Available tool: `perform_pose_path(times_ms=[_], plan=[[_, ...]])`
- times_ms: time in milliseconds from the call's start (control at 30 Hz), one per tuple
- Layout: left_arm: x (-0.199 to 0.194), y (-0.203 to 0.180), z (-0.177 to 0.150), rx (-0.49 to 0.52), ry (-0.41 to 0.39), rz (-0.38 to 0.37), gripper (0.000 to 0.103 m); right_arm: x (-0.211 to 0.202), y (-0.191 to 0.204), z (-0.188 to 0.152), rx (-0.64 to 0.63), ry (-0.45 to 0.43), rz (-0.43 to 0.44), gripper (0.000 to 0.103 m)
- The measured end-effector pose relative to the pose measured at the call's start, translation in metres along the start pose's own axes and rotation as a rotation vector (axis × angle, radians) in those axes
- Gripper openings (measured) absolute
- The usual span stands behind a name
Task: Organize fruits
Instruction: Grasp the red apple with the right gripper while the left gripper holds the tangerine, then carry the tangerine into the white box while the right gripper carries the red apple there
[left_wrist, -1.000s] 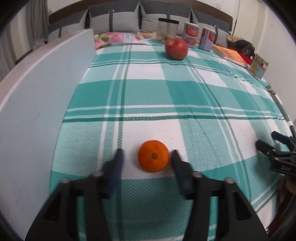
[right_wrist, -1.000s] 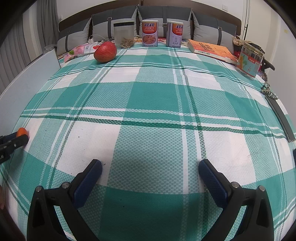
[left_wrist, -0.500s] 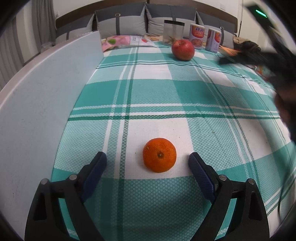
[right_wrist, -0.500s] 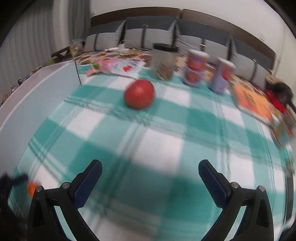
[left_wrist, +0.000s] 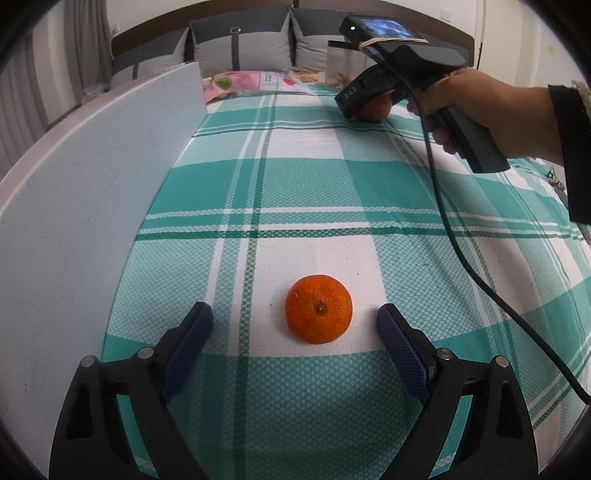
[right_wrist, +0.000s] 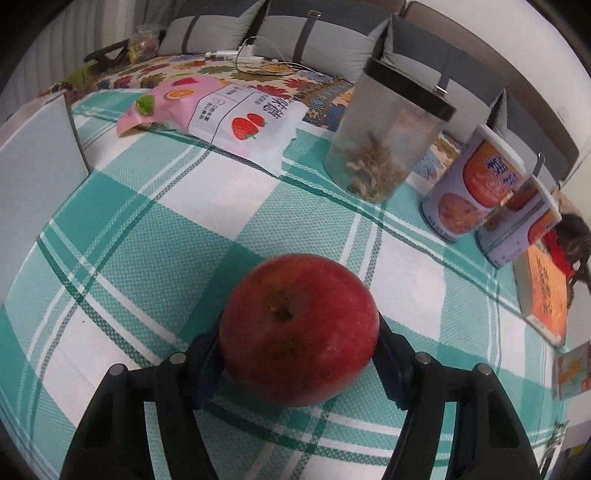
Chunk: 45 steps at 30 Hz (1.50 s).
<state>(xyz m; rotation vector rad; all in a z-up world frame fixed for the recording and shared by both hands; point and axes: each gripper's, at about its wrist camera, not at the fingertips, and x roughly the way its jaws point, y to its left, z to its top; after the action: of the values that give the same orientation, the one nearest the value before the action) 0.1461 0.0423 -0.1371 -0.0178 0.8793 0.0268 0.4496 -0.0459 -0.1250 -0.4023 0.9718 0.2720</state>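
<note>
An orange (left_wrist: 318, 308) lies on the green-checked cloth (left_wrist: 303, 184), between the fingers of my left gripper (left_wrist: 295, 325). That gripper is open, and both blue pads stand clear of the fruit. At the far side of the cloth a red apple (right_wrist: 299, 332) sits stem-up between the fingers of my right gripper (right_wrist: 297, 343). Its jaws are closing, and both pads lie against the apple's sides. In the left wrist view a hand holds the right gripper (left_wrist: 364, 105) tilted down over the apple (left_wrist: 375, 110), which is mostly hidden.
A white board (left_wrist: 74, 177) stands along the left edge of the cloth. Behind the apple are a pink snack bag (right_wrist: 229, 114), a clear jar with a black lid (right_wrist: 384, 129), two cans (right_wrist: 476, 181) and an orange book (right_wrist: 546, 291). A black cable (left_wrist: 454, 236) trails across the cloth.
The left jaws spread away from the orange and now stand wide. The right gripper swept across the cloth to the far apple, and its jaws narrowed around it.
</note>
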Motion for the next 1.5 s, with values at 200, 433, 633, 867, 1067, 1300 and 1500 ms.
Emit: perform_pose_path(times_ms=[200,433,633,867,1067,1300,1500], plan=[[0.000,0.000,0.000,0.000,0.000,0.000,0.092,-0.046,-0.016,-0.037,0.097,-0.022,0.137,0.069],[0.000,0.000,0.000,0.000,-0.001,0.000,0.092,-0.117,-0.031,-0.123,0.158,0.025,0.288,0.069],[0.000,0.000,0.000,0.000,-0.001,0.001,0.092,-0.166,-0.035,-0.209,0.234,0.014,0.288,0.069],[0.001,0.001,0.000,-0.002,0.005,-0.025,0.095,-0.163,-0.025,-0.278,0.303,0.022,0.237,0.071],[-0.011,0.019,0.000,-0.007,0.086,-0.197,0.096,-0.173,-0.030,-0.291,0.370,0.022,0.275,0.093],[-0.024,0.036,0.002,-0.027,0.103,-0.217,0.094,-0.180,-0.028,-0.280,0.222,0.068,0.207,0.093],[-0.002,-0.004,0.015,0.152,0.124,-0.119,0.091,-0.172,-0.019,-0.258,0.067,0.136,0.190,0.093]])
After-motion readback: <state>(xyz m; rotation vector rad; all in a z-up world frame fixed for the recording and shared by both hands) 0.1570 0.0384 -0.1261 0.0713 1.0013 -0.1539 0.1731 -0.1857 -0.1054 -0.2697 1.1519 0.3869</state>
